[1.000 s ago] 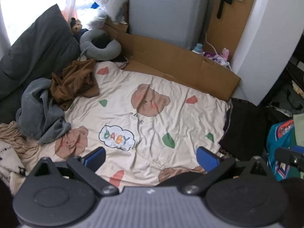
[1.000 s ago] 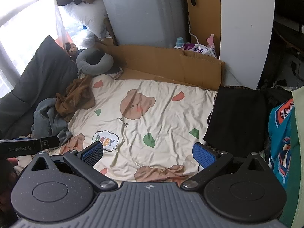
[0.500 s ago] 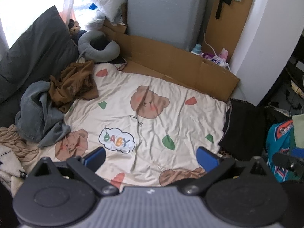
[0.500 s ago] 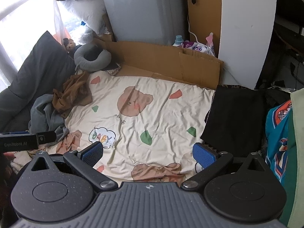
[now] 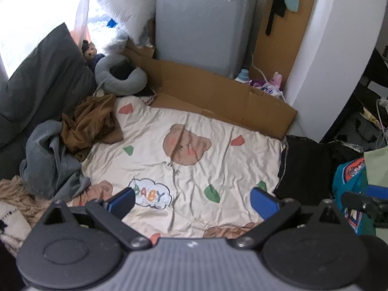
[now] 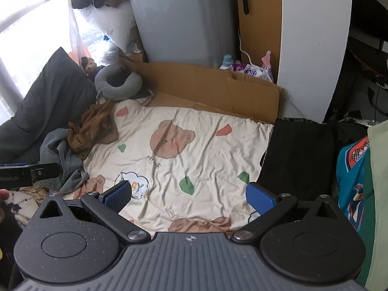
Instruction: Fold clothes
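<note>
Both views have risen since a second ago. Left wrist: your left gripper (image 5: 192, 200) hangs wide open and empty; the crumpled grey and brown clothes pile (image 5: 70, 143) lies mid-left, nearest this hand. Right wrist: your right gripper (image 6: 189, 196), equally spread and empty, hovers over the cream bear-print blanket (image 6: 194, 145); the pile sits left.

Both wrist views look down from above, side by side, sharing the bear-print blanket (image 5: 184, 160).

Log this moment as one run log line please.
phase: pre-grasp | left tongs: open, empty | right tongs: open, empty | brown garment, grey garment: crumpled, unfolded, at bear blanket's left edge
</note>
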The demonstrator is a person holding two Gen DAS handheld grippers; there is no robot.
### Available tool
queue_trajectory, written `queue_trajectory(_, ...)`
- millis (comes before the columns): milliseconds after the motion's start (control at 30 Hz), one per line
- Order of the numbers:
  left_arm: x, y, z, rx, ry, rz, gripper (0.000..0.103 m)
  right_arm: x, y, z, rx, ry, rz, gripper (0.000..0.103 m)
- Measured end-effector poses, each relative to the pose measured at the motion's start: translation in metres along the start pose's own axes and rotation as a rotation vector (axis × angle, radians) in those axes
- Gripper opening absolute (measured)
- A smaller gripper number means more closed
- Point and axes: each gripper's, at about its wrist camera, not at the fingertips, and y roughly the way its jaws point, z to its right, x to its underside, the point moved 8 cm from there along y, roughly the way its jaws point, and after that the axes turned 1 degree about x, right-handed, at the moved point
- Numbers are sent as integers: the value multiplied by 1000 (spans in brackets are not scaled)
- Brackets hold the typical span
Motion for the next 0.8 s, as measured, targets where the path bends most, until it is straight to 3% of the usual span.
queue_trajectory(500,-19,-22,-39,-19,-28,54,99,-21,-12,-9,-32,-7,40,103)
queue_trajectory(633,-31,-31,-54,-62,-40,87,99,-28,-15,-12,-44,-12,47,103)
queue_trajectory(800,-42,-40,-76,-84,-108,97,99,-40,-18,-17,-69,-22,59,103)
